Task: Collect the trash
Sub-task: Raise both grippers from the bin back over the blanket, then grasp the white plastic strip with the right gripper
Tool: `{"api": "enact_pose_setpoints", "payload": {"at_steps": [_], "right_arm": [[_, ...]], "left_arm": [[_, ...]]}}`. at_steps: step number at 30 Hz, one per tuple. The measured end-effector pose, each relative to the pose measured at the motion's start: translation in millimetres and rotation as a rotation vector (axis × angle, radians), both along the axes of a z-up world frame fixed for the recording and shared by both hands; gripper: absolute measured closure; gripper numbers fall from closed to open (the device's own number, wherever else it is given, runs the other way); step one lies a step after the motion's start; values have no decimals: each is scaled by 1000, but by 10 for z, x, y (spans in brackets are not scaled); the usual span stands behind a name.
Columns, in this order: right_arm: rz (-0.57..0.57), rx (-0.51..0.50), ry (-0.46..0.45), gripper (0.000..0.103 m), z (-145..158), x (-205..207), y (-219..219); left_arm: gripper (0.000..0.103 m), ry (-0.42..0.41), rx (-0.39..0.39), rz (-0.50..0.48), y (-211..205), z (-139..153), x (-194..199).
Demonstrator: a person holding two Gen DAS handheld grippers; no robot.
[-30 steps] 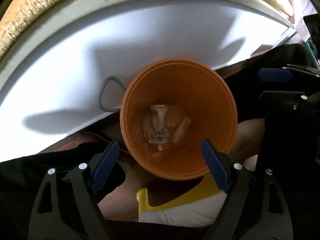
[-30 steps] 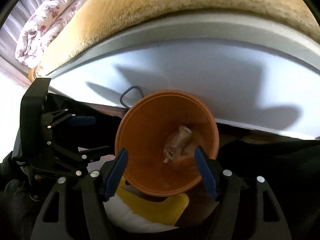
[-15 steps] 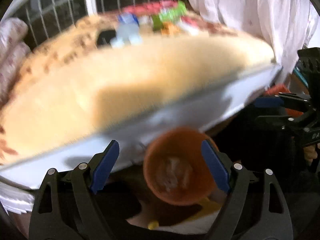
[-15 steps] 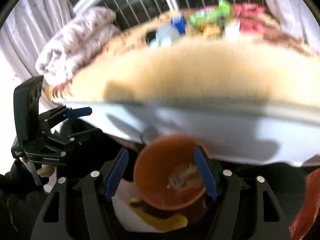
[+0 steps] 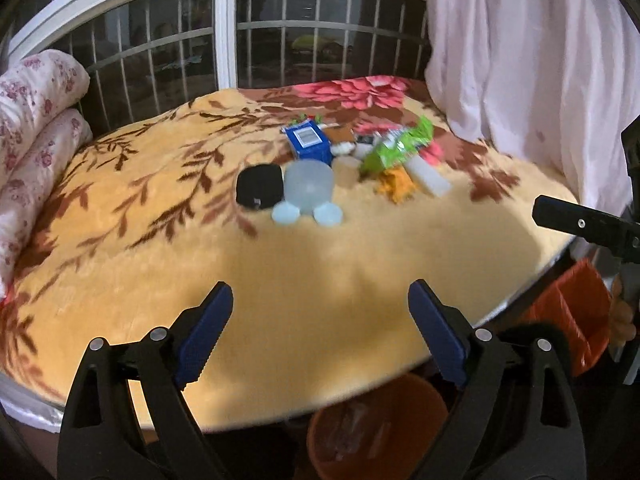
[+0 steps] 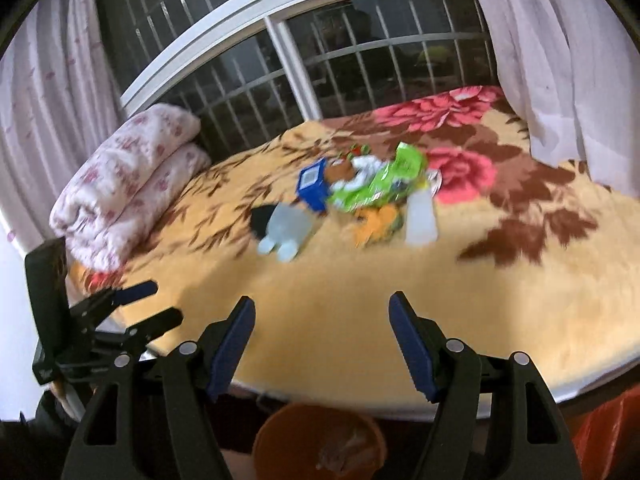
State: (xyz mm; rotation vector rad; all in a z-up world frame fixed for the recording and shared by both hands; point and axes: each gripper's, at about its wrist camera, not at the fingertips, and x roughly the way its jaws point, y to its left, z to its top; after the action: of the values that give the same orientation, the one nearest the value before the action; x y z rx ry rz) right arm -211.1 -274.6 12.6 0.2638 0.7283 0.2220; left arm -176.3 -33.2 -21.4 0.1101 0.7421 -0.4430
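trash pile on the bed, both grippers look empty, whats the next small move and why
Probably reach the right hand-held gripper forward toward the near edge of the pile, to the pale plastic bottle. Both grippers are empty; the left hand-held gripper is opening with nothing between its jaws. The orange bin sits below the bed edge, ready for the drop.

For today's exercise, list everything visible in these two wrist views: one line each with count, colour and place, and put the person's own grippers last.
blanket: one, yellow with brown leaves and pink flowers, over the bed
trash pile: one heap, mixed colours, mid-blanket
blue box: one, blue, in the pile
green wrapper: one, green, in the pile
orange bin: one, orange, below the bed edge
quilt: one, white and pink floral, folded by the window
curtain: white, beside the window
left gripper: black with blue pads, jaws opening, empty
right gripper: same colours, open, empty
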Motion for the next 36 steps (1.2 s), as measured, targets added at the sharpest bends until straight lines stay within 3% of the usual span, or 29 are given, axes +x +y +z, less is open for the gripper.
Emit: {"api": "enact_pose_setpoints", "payload": {"at_steps": [10, 17, 23, 26, 27, 29, 33, 36], "right_arm": [[-66, -51, 38, 35, -117, 848, -370], [-74, -79, 126, 36, -459, 1315, -528], [-54, -90, 211, 44, -749, 1792, -577], [-30, -38, 283, 59, -905, 2109, -617], [-20, -2, 295, 76, -922, 2147, -642], [-19, 12, 336, 77, -947, 2153, -660], [8, -33, 269, 79, -774, 1745, -653], [-10, 14, 228, 79, -676, 1413, -760]], "left_arm": [[16, 19, -18, 46, -95, -83, 455], [16, 30, 6, 17, -217, -150, 557], [16, 35, 22, -1, -292, -198, 581], [16, 41, 27, -9, -343, -202, 590], [16, 40, 32, -11, -368, -198, 589], [16, 37, 41, -25, -432, -179, 584], [16, 5, 86, -96, -688, -134, 596], [16, -19, 126, -144, -923, -125, 658]]}}
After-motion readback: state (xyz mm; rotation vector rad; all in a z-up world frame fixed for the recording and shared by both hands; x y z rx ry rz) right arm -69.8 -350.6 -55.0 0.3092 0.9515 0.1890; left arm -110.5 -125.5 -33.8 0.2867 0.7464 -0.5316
